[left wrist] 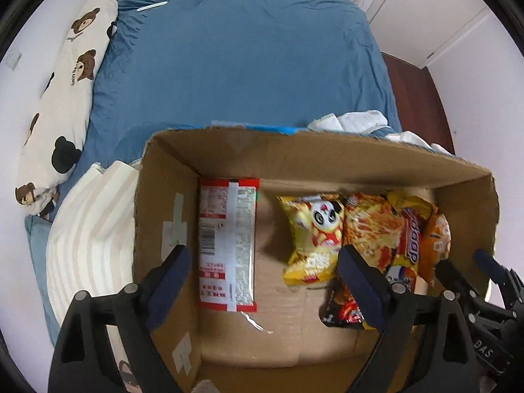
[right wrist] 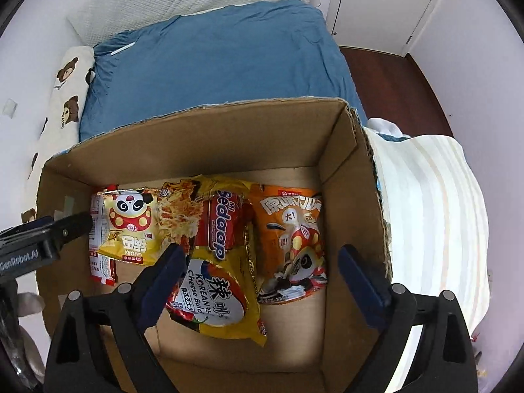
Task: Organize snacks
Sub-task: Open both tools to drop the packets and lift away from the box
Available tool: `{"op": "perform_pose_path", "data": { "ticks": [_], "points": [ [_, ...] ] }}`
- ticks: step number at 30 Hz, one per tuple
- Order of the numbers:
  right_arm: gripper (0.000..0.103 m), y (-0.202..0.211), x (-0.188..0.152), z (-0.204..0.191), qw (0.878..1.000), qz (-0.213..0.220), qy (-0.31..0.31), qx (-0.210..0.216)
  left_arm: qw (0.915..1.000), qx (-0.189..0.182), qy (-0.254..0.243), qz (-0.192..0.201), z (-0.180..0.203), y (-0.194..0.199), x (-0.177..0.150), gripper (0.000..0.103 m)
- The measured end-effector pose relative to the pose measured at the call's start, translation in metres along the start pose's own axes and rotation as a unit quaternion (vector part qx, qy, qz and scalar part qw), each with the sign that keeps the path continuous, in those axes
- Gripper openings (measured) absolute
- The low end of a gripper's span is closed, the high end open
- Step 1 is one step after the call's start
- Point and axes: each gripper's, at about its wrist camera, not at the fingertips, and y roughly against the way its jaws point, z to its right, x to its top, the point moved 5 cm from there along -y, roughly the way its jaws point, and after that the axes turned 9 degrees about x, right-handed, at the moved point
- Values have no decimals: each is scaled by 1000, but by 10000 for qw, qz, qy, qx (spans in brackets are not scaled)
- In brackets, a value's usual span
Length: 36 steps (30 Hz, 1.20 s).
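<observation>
Your left gripper hangs released over the red-and-white packet, which lies flat at the left of the cardboard box. Lower it carelessly and the left finger could snag the box wall. To the right, the yellow panda bag, the big noodle packet and the orange bag overlap, so a grab may lift two at once. Your right gripper is released too, holding nothing. The near end of the box floor is hidden behind the fingers.
</observation>
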Motion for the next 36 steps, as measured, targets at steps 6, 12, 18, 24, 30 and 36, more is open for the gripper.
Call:
{"op": "perform_pose_path", "data": {
  "ticks": [6, 12, 18, 24, 30, 36],
  "points": [
    [97, 13, -11, -10, 9999, 17, 17, 147, 10000, -28, -14, 41, 4, 10, -18, 92],
    [97, 26, -38, -15, 9995, 76, 33, 313, 9994, 21, -29, 340, 5, 31, -51, 92],
    [97, 43, -71, -19, 9989, 220, 87, 399, 9970, 61, 11, 770, 2, 60, -85, 92],
    [97, 81, -108, -30, 9966, 687, 341, 310, 9902, 169, 26, 1386, -4, 101, -124, 92],
    [97, 126, -150, -44, 9914, 1122, 508, 451, 9795, 249, 122, 1994, -15, 143, -168, 92],
    [97, 166, -185, -50, 9855, 1526, 632, 380, 9730, 314, 120, 2284, -21, 164, -209, 92]
  ]
}}
